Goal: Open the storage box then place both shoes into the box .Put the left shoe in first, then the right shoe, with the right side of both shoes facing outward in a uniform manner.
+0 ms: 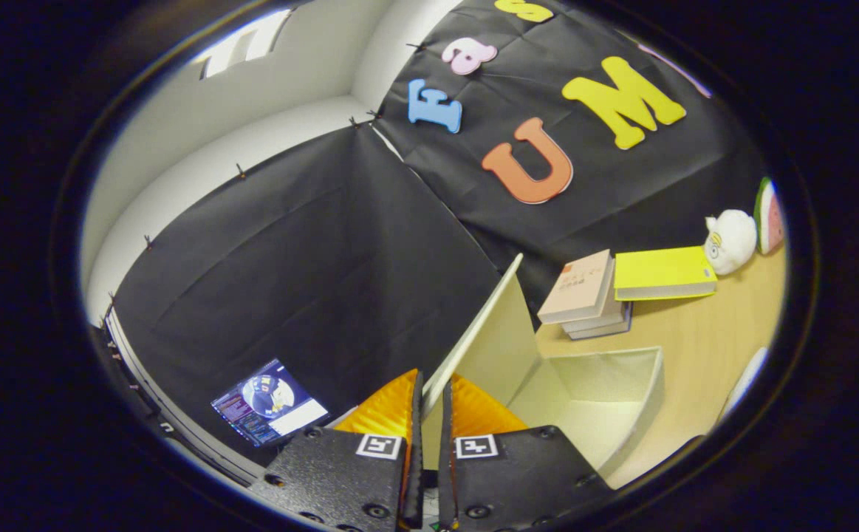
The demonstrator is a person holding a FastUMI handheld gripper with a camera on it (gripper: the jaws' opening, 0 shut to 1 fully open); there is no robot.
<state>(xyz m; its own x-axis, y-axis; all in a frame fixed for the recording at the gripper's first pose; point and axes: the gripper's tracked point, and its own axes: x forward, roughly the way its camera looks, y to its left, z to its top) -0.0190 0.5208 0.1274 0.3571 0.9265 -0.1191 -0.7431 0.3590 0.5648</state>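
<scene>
Cream fabric storage box (606, 391): its raised flat lid (495, 332) is pinched at the edge by the gripper (429, 414), fingers pressed together on it. Stacked books (584, 295) are seen beyond on the wooden table (724, 325)

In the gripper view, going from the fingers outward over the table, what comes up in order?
Gripper shut on the lid → open box → stack of books → yellow book → white plush toy → watermelon toy.

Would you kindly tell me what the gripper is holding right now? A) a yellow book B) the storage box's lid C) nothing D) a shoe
B: the gripper is shut on the raised lid of the storage box, its edge pinched between both fingers.
</scene>
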